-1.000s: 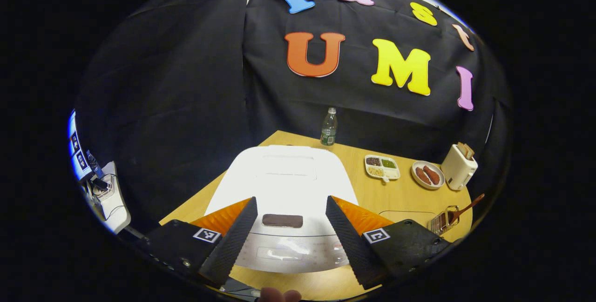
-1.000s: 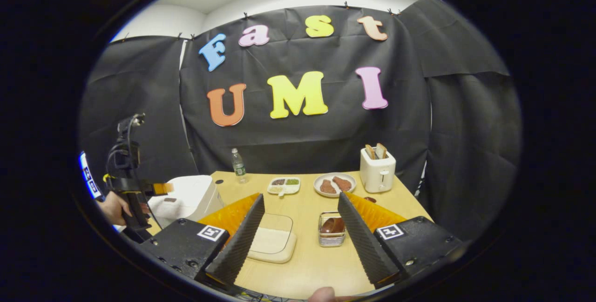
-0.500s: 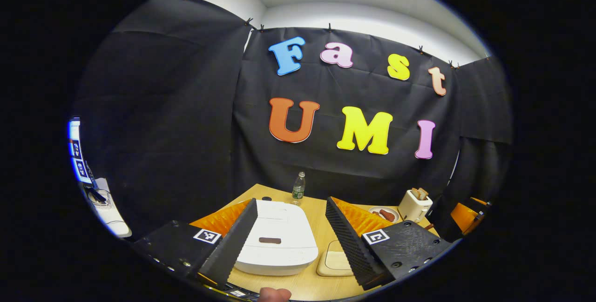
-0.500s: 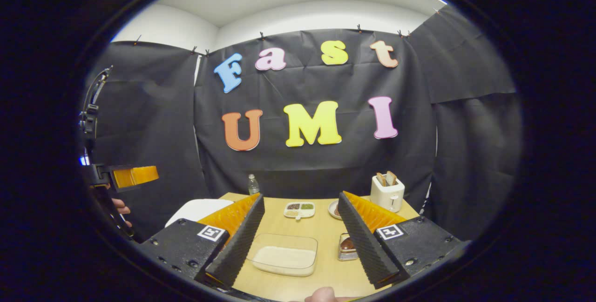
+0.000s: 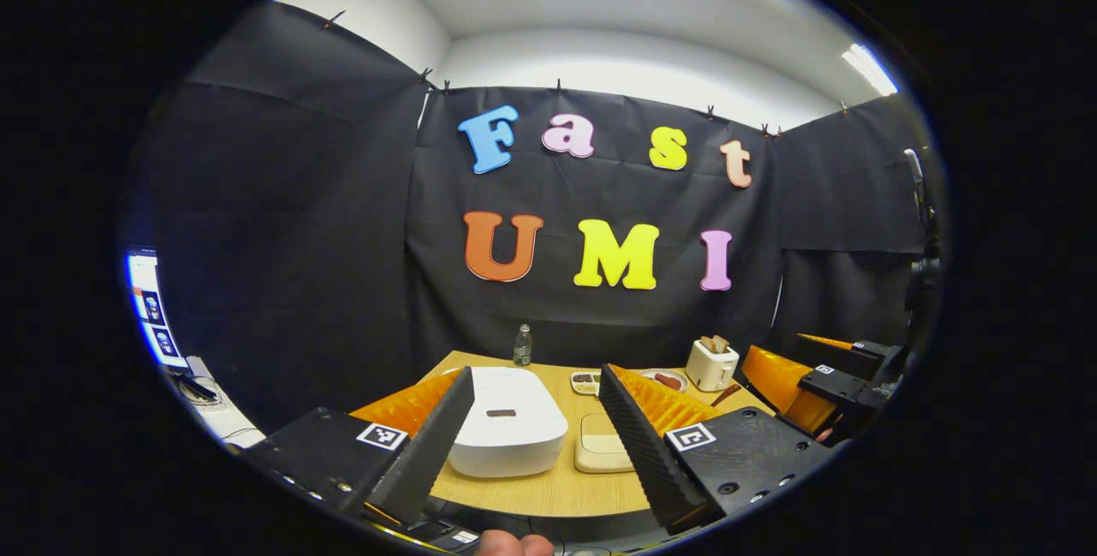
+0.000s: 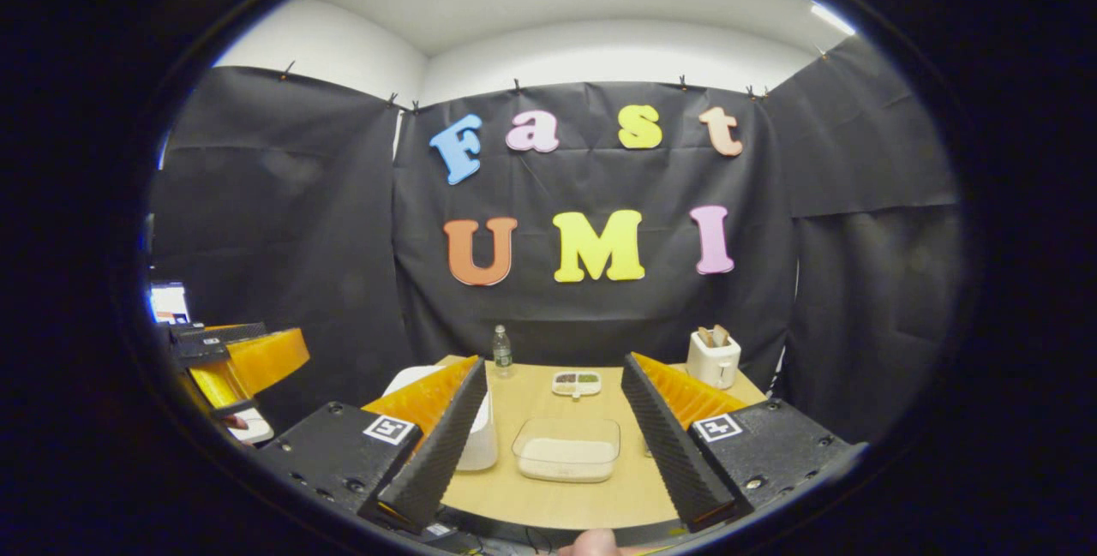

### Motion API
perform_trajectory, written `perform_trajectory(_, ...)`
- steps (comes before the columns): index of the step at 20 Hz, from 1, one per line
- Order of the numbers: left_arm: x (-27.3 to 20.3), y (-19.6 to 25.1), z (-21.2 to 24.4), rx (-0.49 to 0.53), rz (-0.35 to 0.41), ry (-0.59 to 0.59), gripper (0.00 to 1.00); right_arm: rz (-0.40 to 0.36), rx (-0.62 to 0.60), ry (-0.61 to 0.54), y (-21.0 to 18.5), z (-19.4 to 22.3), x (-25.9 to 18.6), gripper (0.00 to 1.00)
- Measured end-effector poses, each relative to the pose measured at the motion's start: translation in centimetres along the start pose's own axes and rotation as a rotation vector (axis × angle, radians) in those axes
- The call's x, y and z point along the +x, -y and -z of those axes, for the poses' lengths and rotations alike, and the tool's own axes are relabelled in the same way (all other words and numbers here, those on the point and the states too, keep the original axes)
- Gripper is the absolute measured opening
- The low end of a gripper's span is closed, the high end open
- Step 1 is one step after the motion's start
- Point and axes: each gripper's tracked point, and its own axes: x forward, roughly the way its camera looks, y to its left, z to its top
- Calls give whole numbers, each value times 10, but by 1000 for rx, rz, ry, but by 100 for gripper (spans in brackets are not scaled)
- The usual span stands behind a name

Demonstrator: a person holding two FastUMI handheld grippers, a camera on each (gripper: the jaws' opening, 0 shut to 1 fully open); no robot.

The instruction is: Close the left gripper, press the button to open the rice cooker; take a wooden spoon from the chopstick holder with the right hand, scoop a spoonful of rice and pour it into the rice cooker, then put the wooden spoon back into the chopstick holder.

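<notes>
table: cooker btwn left tool fingers.

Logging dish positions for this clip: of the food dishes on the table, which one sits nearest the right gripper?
The clear rice container, the rectangular one lying between the right gripper fingers. The divided dish sits farther back.

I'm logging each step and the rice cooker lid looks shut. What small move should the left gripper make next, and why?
Probably close the jaws of the left gripper: they stand wide apart, back from the table, and the rice cooker is shut, its dark button untouched. Closed jaws would give one tip to press it with.
</notes>
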Motion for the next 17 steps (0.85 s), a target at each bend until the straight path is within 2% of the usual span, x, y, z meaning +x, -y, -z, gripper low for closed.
perform_trajectory(7, -24, 3, -9, -25, 30, 32, 94, 12, -23, 48, -14, -19, -35, 99)
perform_trajectory(17, -30, 8, -8, -18, 67, 35, 94, 40, -20, 39, -12, -11, -56, 100)
